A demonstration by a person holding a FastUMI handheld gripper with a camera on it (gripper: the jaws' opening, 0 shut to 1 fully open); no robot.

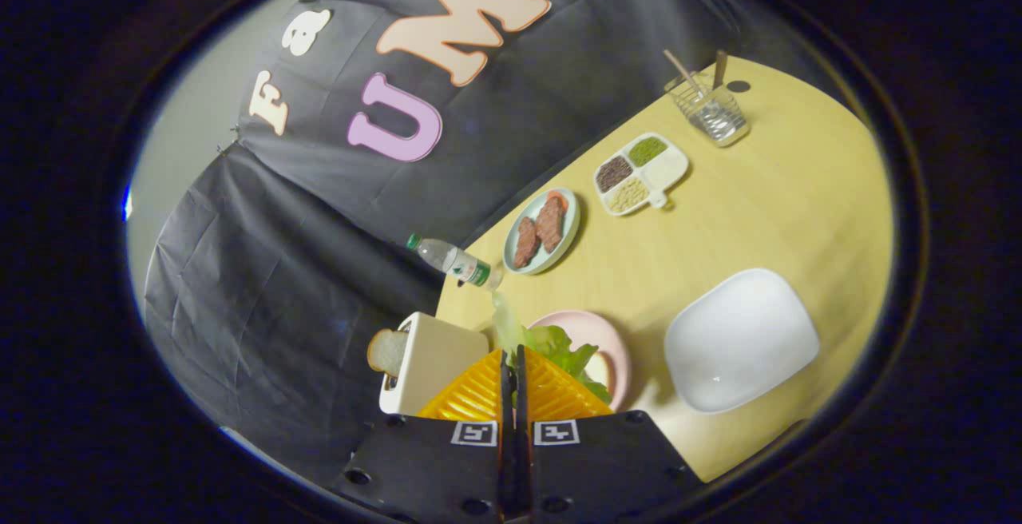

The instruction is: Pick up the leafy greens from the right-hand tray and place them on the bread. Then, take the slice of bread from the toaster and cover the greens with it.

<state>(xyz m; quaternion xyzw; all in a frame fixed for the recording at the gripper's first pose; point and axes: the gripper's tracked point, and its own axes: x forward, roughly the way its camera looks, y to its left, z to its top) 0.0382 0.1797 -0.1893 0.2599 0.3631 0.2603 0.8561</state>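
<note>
**Hand-held gripper [512,360] pinching leafy greens [559,348]**

Fingers pressed together on the greens, above the pink plate [615,344] beside the toaster [431,360]. Best lowered squarely over the plate before release. White tray [738,340] sits bare.

Hand-held gripper [512,364]: ribbed orange fingers, black body, square markers, screws.
</note>
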